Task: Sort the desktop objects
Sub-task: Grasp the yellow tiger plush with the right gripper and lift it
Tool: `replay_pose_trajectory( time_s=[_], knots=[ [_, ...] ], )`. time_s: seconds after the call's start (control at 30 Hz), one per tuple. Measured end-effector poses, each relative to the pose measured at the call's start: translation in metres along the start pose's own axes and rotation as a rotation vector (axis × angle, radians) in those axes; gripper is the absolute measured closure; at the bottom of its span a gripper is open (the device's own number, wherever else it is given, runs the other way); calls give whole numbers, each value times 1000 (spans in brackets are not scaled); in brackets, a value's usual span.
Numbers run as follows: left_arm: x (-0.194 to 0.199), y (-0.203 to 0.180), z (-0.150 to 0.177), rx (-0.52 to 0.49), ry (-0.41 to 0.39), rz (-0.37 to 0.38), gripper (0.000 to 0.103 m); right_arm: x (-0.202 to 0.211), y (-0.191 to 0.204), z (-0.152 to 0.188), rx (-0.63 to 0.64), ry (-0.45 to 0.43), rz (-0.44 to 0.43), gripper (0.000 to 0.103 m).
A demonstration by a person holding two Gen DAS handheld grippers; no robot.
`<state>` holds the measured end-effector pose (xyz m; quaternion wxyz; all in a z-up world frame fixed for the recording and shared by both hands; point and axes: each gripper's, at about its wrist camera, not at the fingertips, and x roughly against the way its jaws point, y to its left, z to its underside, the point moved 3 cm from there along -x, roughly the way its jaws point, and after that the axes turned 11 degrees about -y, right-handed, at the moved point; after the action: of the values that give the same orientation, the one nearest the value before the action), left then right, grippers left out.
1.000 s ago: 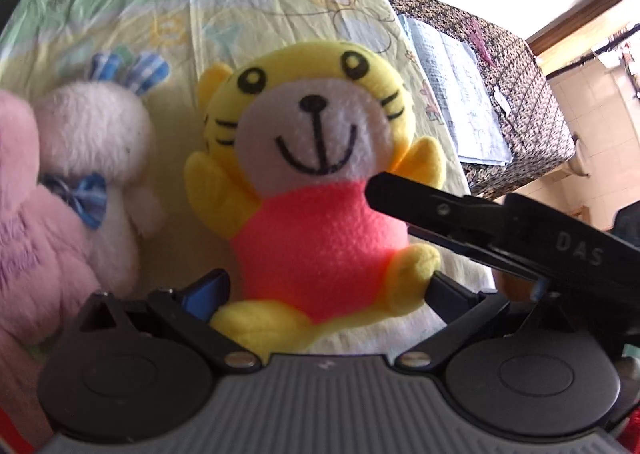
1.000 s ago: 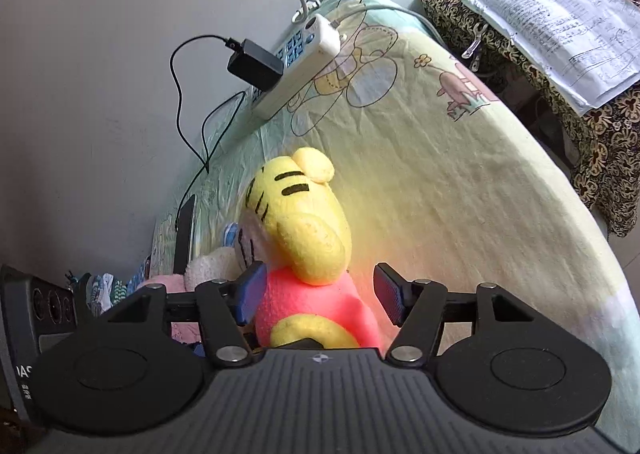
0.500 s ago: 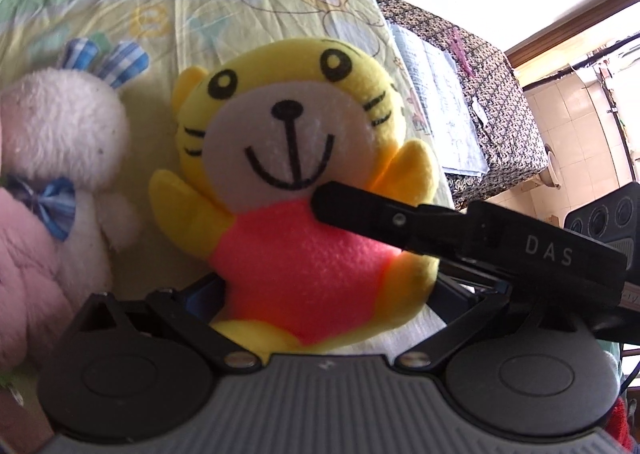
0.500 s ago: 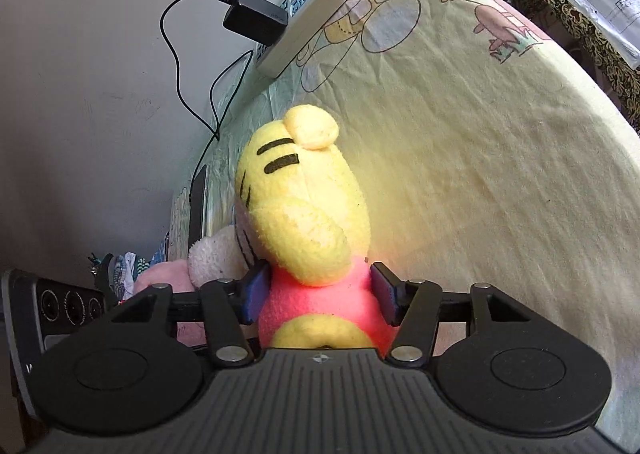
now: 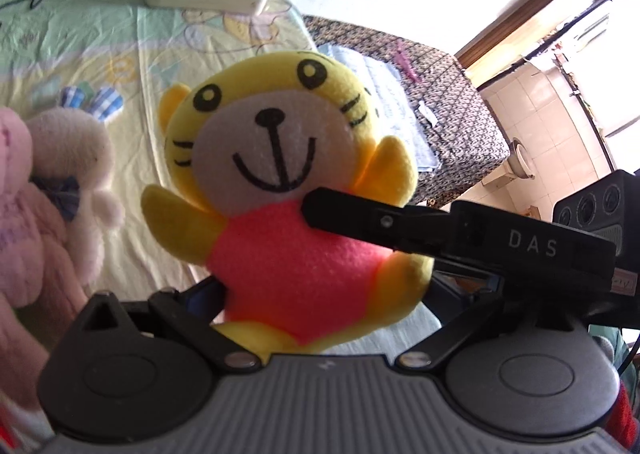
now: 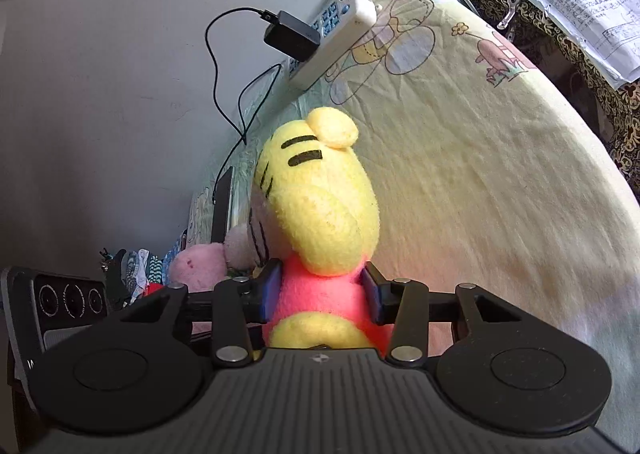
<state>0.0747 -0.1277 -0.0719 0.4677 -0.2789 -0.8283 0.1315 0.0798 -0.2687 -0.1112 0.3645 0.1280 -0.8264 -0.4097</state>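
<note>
Left to right, as seen by an onlooker. The pink plush point(image 5: 24, 214) and the white rabbit plush point(image 5: 76, 158) lay to the left of the left gripper point(image 5: 324, 294), outside its jaws, on the cartoon-print cloth point(image 5: 120, 66) of the surface.

The yellow tiger plush point(image 5: 280, 182) stood upright between the left jaws, its long axis rising away from them and its face turned toward that gripper; its pink belly and yellow feet filled the gap. The left pads were largely hidden behind the toy, so whether they pressed on it could not be told.

The right gripper point(image 6: 320, 294) reached in from the tiger's flank, and its jaws were closing on the pink torso, both pads already in contact with the fleece, just below the head. This hand appeared the nearer for the lift.

The left view alone showed the tiger's face, the two neighbouring plushes and the right gripper's finger point(image 5: 360, 214) crossing the belly. The right view alone showed both right pads on the torso and the tiger's striped side, with the power strip point(image 6: 340, 38) well beyond the jaws.
</note>
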Motion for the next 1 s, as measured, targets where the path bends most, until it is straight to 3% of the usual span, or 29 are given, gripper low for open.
replay_pose_trajectory(
  time_s=[0.2, 0.43, 0.7, 1.0],
  knots=[
    [47, -11, 11, -50, -86, -24, 3, 30, 33, 10, 47, -55, -44, 58],
    [115, 4, 18, -53, -209, -70, 3, 45, 83, 31, 142, -83, -120, 58],
    [191, 51, 32, -61, -317, -127, 3, 36, 150, 64, 238, -86, -208, 58],
    [265, 133, 43, -21, -355, -171, 3, -11, 224, 123, 289, -54, -256, 57]
  ],
)
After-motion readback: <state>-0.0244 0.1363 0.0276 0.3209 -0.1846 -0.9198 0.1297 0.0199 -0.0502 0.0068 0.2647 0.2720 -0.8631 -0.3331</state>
